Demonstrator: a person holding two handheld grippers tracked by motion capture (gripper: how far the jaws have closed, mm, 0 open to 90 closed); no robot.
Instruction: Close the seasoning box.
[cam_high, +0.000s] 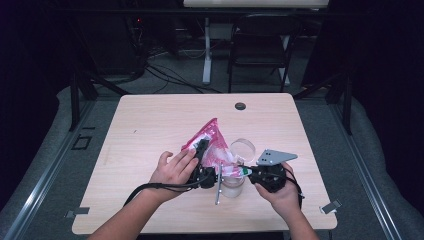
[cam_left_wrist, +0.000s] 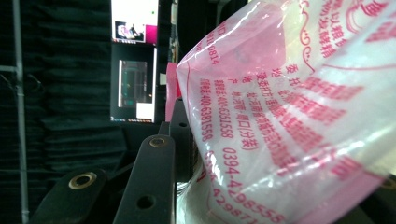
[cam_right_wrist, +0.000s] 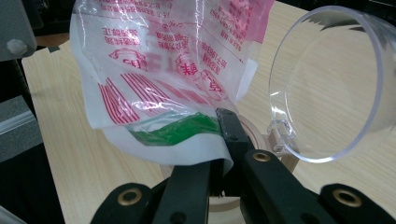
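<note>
A clear plastic bag with pink print and white powder inside hangs tilted over a clear jar. The jar's hinged lid stands open. My left gripper grips the bag's side, and in the left gripper view the bag fills the space between the jaws of that gripper. My right gripper is shut on the bag's lower edge. In the right gripper view that gripper pinches the white and green edge of the bag above the jar's mouth, beside the lid.
The jar stands near the front of a light wooden table, which has a round cable hole at the back. A thin grey rod hangs by the jar. A dark chair and cables lie behind the table.
</note>
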